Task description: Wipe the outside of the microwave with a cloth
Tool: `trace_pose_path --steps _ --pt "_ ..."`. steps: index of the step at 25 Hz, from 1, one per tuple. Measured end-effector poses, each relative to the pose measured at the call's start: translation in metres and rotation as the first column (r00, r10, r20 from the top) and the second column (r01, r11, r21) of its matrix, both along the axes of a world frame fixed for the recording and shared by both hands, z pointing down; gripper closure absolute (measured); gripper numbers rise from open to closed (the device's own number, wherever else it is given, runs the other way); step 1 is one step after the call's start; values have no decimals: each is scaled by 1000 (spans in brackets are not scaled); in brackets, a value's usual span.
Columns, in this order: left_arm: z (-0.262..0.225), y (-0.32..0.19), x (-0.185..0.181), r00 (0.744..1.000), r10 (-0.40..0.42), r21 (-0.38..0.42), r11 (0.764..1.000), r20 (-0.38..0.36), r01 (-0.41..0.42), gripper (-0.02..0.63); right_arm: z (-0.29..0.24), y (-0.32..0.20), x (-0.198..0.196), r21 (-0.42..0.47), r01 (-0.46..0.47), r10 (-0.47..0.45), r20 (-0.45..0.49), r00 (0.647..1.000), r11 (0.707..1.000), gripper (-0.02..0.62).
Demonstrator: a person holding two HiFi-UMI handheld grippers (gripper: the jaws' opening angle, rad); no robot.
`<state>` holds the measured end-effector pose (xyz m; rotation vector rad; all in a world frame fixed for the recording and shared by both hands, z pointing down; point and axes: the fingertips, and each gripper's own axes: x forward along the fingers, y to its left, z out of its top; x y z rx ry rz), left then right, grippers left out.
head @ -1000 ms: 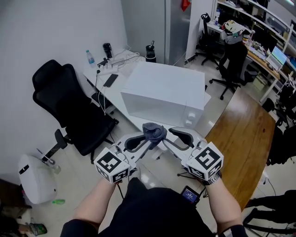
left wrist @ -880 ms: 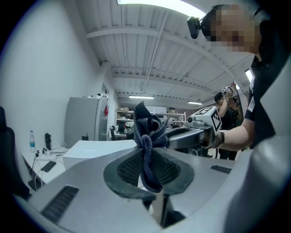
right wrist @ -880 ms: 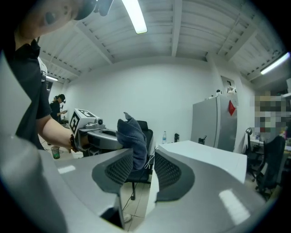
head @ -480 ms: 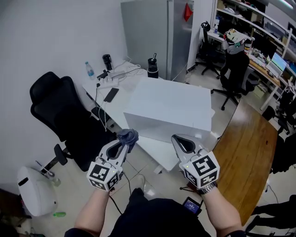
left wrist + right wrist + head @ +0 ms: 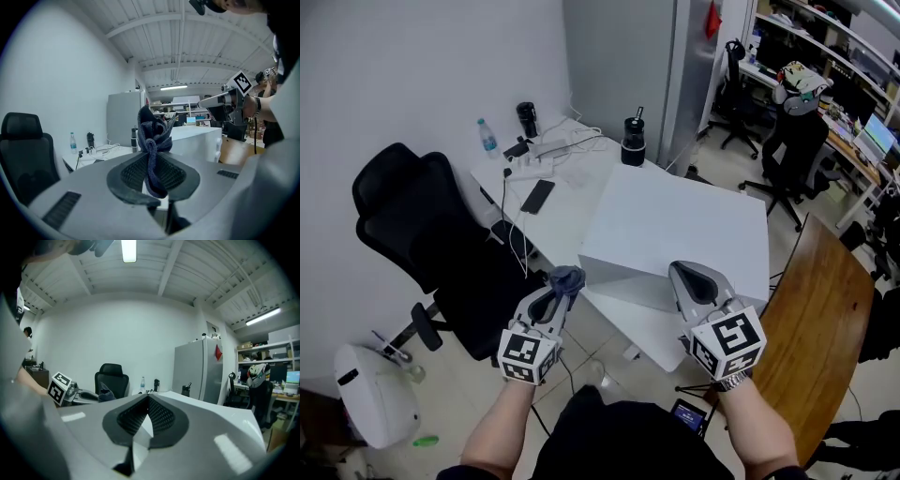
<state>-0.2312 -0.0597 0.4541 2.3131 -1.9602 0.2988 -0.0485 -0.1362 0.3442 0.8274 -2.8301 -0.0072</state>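
Observation:
The white microwave stands on a white table, its top facing me. My left gripper hangs just off the microwave's near left corner, shut on a bunched dark blue cloth. In the left gripper view the cloth sticks up from between the pads of that gripper, with the microwave beyond. My right gripper is over the microwave's near edge, shut with nothing in it. In the right gripper view its pads meet.
A black office chair stands left of the table. A water bottle, a phone, a power strip and black cups lie on the table's far part. A wooden table is on the right, a steel cabinet behind.
The two grippers met at the cloth a second ago and have parted. The cloth went left with the left gripper. The right gripper's jaws have shut empty.

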Motion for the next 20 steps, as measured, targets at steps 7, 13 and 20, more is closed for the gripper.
trace_pose_path --steps 7,13,20 --pt "44 -48 -34 998 26 -78 996 -61 -31 549 8 -50 -32 -35 -60 61 4 998 998 594" --pt "79 -81 -42 992 89 -149 984 -86 -101 549 27 -79 -46 -80 -107 107 -4 994 991 595" --pt "95 -121 -44 980 165 -187 965 -110 -184 549 39 -107 -48 -117 -166 166 -12 986 979 594"
